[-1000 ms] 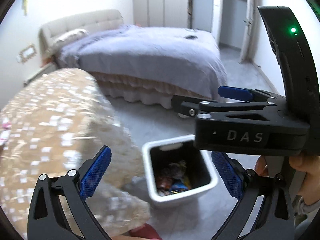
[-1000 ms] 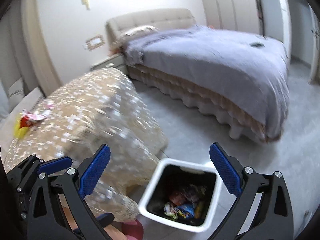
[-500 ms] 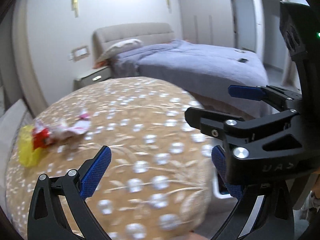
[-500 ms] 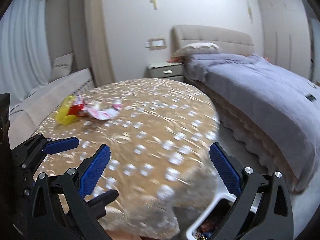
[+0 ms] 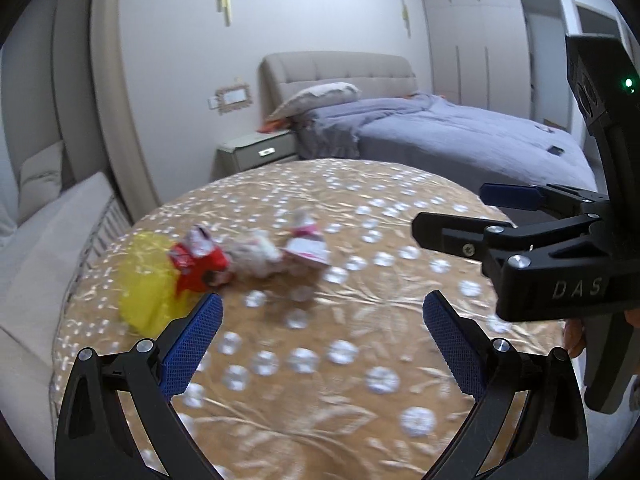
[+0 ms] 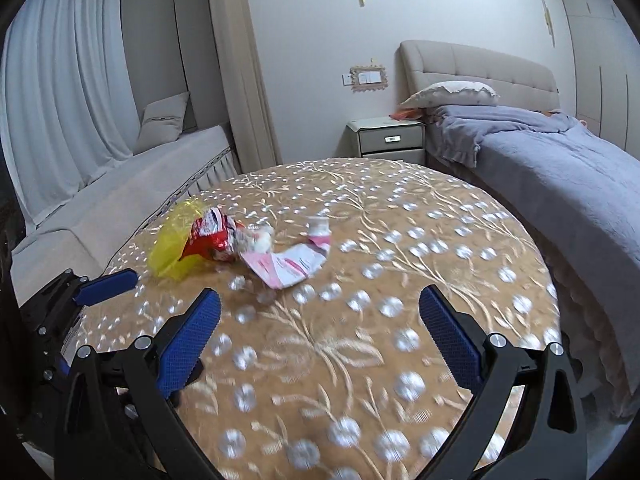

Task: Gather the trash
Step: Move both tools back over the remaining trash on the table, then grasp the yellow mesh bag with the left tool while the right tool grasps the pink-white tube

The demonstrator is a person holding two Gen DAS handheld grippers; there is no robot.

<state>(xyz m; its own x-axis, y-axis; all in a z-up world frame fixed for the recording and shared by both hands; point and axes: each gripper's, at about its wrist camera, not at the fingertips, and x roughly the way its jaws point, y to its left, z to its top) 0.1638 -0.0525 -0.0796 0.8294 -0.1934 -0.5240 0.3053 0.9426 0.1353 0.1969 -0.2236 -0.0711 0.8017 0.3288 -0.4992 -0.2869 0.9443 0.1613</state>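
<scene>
A heap of trash lies on the far left of the round table (image 5: 320, 400) (image 6: 460, 280) with its gold flowered cloth: a yellow plastic wrapper (image 5: 146, 280) (image 6: 174, 240), a red foil packet (image 5: 198, 264) (image 6: 210, 240), crumpled white paper (image 5: 256, 252) and a pink-and-white paper wrapper (image 5: 306, 242) (image 6: 288, 264). My left gripper (image 5: 322, 316) hangs open over the table, just short of the heap. My right gripper (image 6: 320, 314) is open too, with nothing between its fingers. In the left wrist view the right gripper (image 5: 460, 216) shows at the right, a hand on its handle.
A bed with a purple cover (image 5: 460, 140) (image 6: 560, 168) stands beyond the table to the right. A grey nightstand (image 5: 256, 152) (image 6: 390, 140) sits by the headboard. A cushioned window bench (image 6: 120, 184) with curtains runs along the left.
Both views swung up from the white bin on the floor to the tabletop. The trash heap has come into view and grown nearer. Both grippers stayed open.
</scene>
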